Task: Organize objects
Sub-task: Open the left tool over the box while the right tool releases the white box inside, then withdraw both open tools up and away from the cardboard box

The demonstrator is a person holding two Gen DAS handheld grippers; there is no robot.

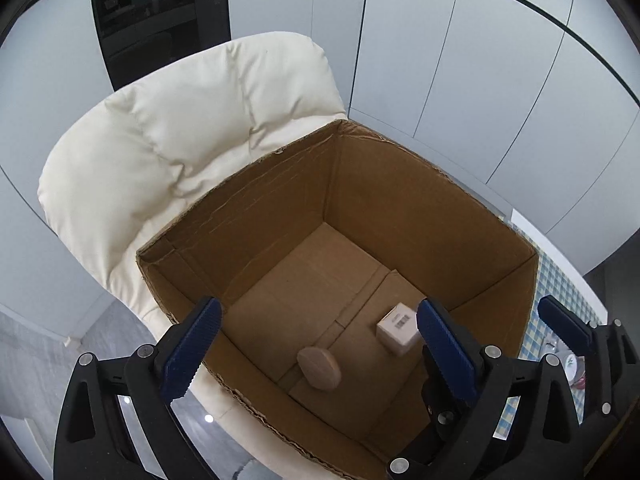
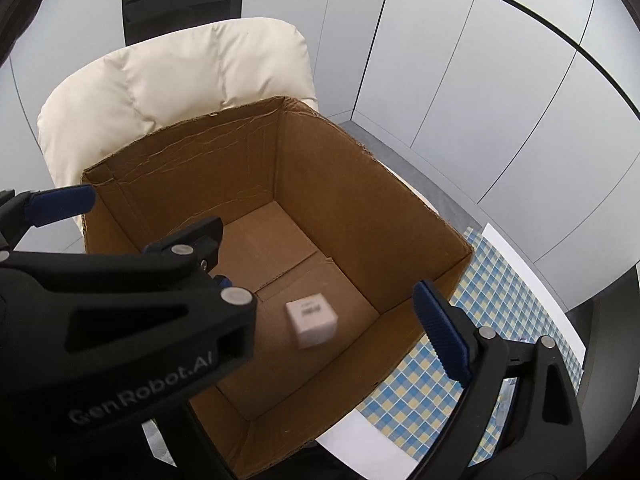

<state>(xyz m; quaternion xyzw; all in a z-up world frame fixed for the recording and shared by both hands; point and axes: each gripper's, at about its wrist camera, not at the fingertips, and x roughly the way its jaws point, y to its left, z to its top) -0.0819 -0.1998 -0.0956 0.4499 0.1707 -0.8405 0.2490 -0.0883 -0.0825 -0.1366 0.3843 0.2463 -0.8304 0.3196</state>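
Note:
An open cardboard box (image 1: pixel 400 200) stands on a cream padded chair (image 1: pixel 168 132). On its floor lie a small white carton with a barcode (image 1: pixel 396 326) and a round tan disc (image 1: pixel 319 368). My left gripper (image 1: pixel 316 352) is open and empty above the box's near side. The carton, blurred, also shows in the right wrist view (image 2: pixel 311 318), inside the box (image 2: pixel 340 168). My right gripper (image 2: pixel 320 308) is open and empty above the box. Its left finger is hidden behind the left gripper's body. The disc is hidden in the right wrist view.
A table with a blue and yellow checked cloth (image 2: pixel 480 320) lies right of the box. Something white with a green mark (image 1: pixel 573 364) sits on it. Pale cabinet panels (image 1: pixel 480 60) and a dark glass panel (image 1: pixel 160 12) stand behind the chair.

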